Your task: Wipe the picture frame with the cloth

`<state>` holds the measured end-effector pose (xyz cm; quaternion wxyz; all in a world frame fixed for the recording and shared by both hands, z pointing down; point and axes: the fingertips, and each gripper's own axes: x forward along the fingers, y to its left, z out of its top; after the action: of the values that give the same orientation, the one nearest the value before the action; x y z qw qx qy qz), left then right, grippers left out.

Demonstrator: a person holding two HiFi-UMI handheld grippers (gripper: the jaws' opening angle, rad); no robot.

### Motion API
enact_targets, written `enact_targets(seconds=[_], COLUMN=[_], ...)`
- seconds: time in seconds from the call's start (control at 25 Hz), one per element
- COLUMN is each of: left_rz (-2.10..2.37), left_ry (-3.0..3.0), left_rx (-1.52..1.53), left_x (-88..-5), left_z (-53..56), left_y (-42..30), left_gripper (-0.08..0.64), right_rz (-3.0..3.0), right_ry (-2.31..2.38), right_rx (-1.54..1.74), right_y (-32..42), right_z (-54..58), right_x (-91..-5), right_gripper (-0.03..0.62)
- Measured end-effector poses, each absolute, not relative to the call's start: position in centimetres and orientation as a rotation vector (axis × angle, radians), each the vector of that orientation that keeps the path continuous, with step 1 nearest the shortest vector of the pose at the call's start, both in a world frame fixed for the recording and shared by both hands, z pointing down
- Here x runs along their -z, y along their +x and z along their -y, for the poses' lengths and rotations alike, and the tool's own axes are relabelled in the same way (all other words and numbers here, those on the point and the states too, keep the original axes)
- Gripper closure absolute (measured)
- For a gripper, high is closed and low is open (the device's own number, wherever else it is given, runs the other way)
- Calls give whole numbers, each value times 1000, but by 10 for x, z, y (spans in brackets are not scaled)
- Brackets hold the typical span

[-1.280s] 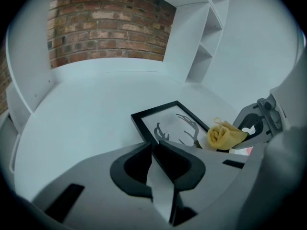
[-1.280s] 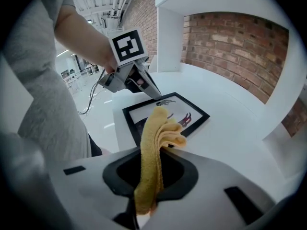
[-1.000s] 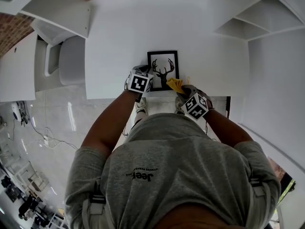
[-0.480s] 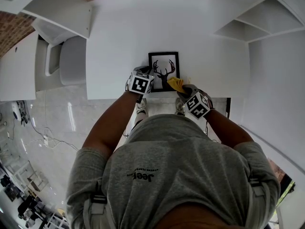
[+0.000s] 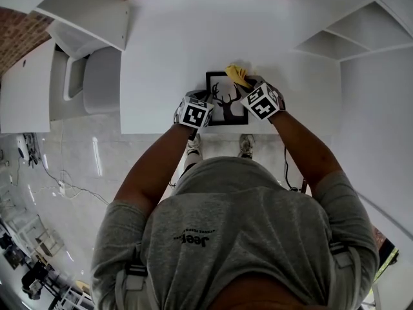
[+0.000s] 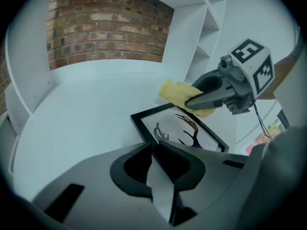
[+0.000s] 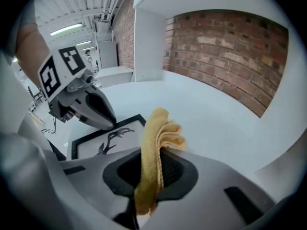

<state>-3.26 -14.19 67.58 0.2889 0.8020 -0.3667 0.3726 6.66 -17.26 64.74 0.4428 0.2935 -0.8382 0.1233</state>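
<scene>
A white surface (image 5: pixel 161 57) fills the top of the head view, with a brick wall (image 5: pixel 19 37) behind it at the left and white shelves (image 5: pixel 342 31) at the right. The picture frame (image 5: pixel 227 105), black-edged with a dark antlered deer print, lies near the surface's front edge, right in front of you. Your left gripper (image 5: pixel 203 107) sits at the frame's near left side, its marker cube covering that part. Your right gripper (image 5: pixel 248 90) reaches over the frame's right side, and the yellow cloth (image 5: pixel 237 75) bunches out ahead of it at the frame's far right corner. Below the surface edge you can see your own shoes (image 5: pixel 191 144) on a pale floor.

In the left gripper view, your jaws are drawn close together on the frame's near edge; the black border runs straight into the narrow gap between them. Beyond, the right gripper comes in from the right with the cloth at the frame's far edge, and the brick wall closes off the back.

In the right gripper view, your jaws are pinching the folded cloth, which stands up between them and spills past the tips. The frame lies just beside it at the left, with the left gripper resting on it.
</scene>
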Motion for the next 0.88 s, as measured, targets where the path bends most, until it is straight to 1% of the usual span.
enact_targets(seconds=[0.36, 0.88], left_rz=[972, 968], left_ry=[2140, 2156], left_rx=[-987, -983], left_x=[-676, -678], left_z=[141, 143], left_y=[-32, -32], left_gripper=[495, 495], right_rz=[2030, 2020], right_ry=[758, 755], right_rx=[-269, -289], right_y=[59, 60], right_z=[203, 206], right_x=[-660, -663], right_gripper=[534, 534])
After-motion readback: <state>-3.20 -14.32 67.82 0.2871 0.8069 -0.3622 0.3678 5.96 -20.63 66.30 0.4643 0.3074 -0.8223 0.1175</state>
